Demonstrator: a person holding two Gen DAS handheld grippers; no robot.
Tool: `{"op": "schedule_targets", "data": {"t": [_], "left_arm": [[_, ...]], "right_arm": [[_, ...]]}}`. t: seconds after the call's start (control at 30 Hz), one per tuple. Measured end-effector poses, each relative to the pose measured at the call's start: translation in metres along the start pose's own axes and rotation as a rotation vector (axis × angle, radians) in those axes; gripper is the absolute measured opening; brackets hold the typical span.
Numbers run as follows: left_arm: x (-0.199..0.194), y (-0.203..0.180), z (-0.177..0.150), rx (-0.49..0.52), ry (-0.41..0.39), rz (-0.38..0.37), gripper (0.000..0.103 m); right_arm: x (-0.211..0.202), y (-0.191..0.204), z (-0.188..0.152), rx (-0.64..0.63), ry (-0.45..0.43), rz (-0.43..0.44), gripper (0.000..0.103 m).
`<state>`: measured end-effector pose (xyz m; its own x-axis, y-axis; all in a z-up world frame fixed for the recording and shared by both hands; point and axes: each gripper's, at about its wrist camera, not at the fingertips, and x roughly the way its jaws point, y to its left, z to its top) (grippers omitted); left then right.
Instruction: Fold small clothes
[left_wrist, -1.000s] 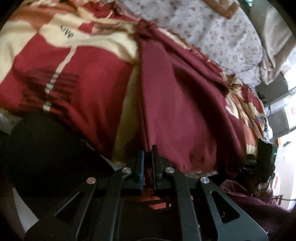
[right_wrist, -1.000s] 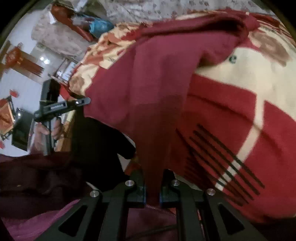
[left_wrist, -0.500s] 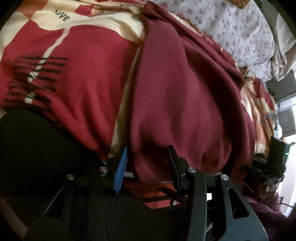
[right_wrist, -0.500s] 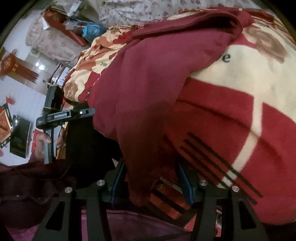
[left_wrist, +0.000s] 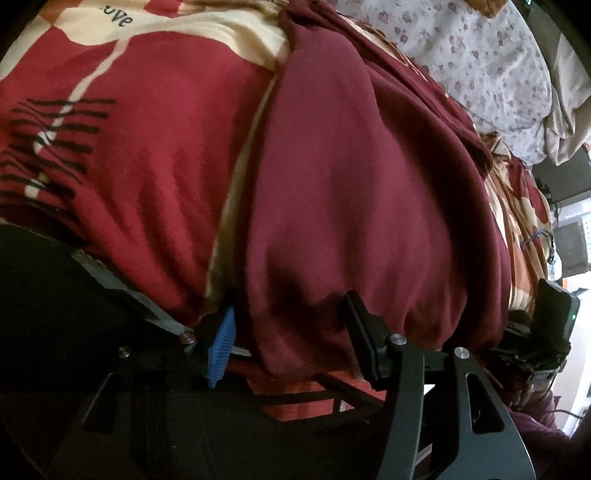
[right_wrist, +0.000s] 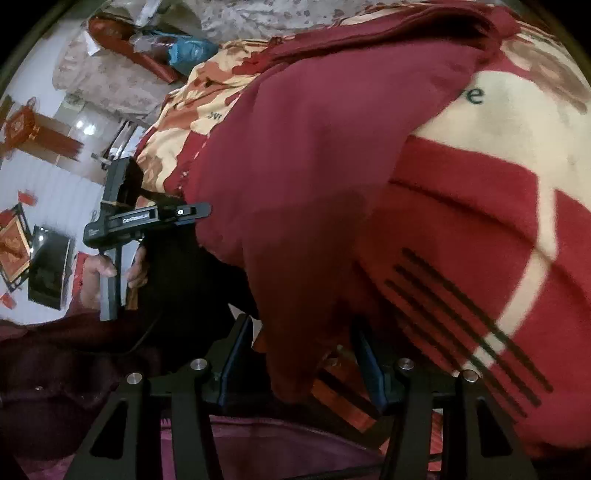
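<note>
A dark maroon garment (left_wrist: 351, 184) lies spread on a red and cream blanket (left_wrist: 147, 147), its near hem hanging over the bed's edge. My left gripper (left_wrist: 290, 306) is at that hem and its jaws are opening. Cloth sags between the blue pad (left_wrist: 221, 343) and the black finger, and neither presses on it. In the right wrist view a corner of the same garment (right_wrist: 295, 147) droops between the fingers of my right gripper (right_wrist: 301, 323). Its jaws stand apart and clear of the cloth.
A floral quilt (left_wrist: 480, 55) and a pale pillow are bunched at the far end of the bed. The person's hand (right_wrist: 99, 266) holds the other tool's handle beside the blanket (right_wrist: 480, 221). A blue bag (right_wrist: 188, 51) and clutter lie beyond.
Both grippers were shut on the garment's hem a second ago and have let go. Their jaws now stand apart, and the cloth has dropped onto the blanket. The left gripper has sunk slightly.
</note>
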<state>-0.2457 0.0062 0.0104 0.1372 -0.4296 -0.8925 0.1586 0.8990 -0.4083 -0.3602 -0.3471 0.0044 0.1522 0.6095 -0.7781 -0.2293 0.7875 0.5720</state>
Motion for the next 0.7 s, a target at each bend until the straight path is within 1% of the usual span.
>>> {"op": "schedule_targets", "data": {"t": [0.03,0.07,0.1,0.13,0.17,0.2,0.23,0.27,0.3,0.33,0.37,0.4,0.43,0.47,0.53,0.57,0.6,0.63,0.7], "left_arm": [[0.002,-0.002,0.000,0.003,0.009,-0.009,0.055],[0.004,-0.003,0.001,0.006,0.019,-0.014,0.052],[0.005,-0.003,0.001,0.009,0.023,-0.011,0.040],[0.004,-0.003,0.001,0.007,0.023,-0.005,0.033],[0.001,0.001,0.000,0.001,0.020,-0.021,0.020],[-0.002,0.002,0.000,-0.001,0.018,-0.047,0.011],[-0.007,0.001,-0.001,0.002,0.012,-0.063,0.011],[-0.012,0.000,-0.001,0.012,0.001,-0.067,0.010],[-0.020,-0.001,-0.002,0.024,-0.013,-0.078,0.010],[-0.030,0.000,-0.002,0.024,-0.028,-0.105,0.009],[-0.041,0.002,-0.002,0.016,-0.047,-0.143,0.009],[-0.052,0.004,0.000,0.010,-0.069,-0.163,0.009],[-0.064,0.008,0.001,0.009,-0.100,-0.162,0.009],[-0.073,0.011,0.002,0.010,-0.127,-0.140,0.009],[-0.082,0.021,0.004,0.002,-0.151,-0.096,0.009],[-0.082,0.028,0.005,-0.020,-0.150,-0.101,0.008],[-0.082,0.035,0.008,-0.048,-0.147,-0.123,0.008],[-0.083,0.037,0.011,-0.057,-0.149,-0.141,0.008],[-0.088,0.031,0.018,-0.044,-0.173,-0.154,0.008]], "right_arm": [[0.002,0.000,0.000,-0.002,0.002,0.002,0.053],[0.004,0.000,0.001,-0.002,0.004,0.002,0.053],[0.008,-0.001,0.002,-0.001,0.006,0.002,0.053],[0.012,-0.003,0.003,0.004,0.012,0.005,0.053],[0.015,-0.004,0.003,0.007,0.020,0.013,0.052],[0.019,-0.004,0.003,0.006,0.032,0.019,0.049],[0.024,-0.002,0.003,-0.011,0.051,0.018,0.044],[0.026,0.001,0.002,-0.027,0.064,0.024,0.028],[0.026,0.006,0.002,-0.045,0.065,0.045,0.014],[0.024,0.010,0.001,-0.057,0.062,0.061,0.011],[0.021,0.016,0.001,-0.072,0.065,0.078,0.010],[0.014,0.025,0.001,-0.099,0.067,0.099,0.010],[0.009,0.030,0.000,-0.115,0.060,0.114,0.010],[0.001,0.035,0.000,-0.128,0.044,0.142,0.010],[-0.010,0.036,0.001,-0.117,0.015,0.187,0.010],[-0.011,0.034,0.001,-0.103,0.008,0.201,0.010],[-0.012,0.030,0.002,-0.083,-0.001,0.219,0.009],[-0.012,0.026,0.004,-0.064,-0.011,0.231,0.009],[-0.016,0.022,0.009,-0.045,-0.038,0.251,0.009]]}}
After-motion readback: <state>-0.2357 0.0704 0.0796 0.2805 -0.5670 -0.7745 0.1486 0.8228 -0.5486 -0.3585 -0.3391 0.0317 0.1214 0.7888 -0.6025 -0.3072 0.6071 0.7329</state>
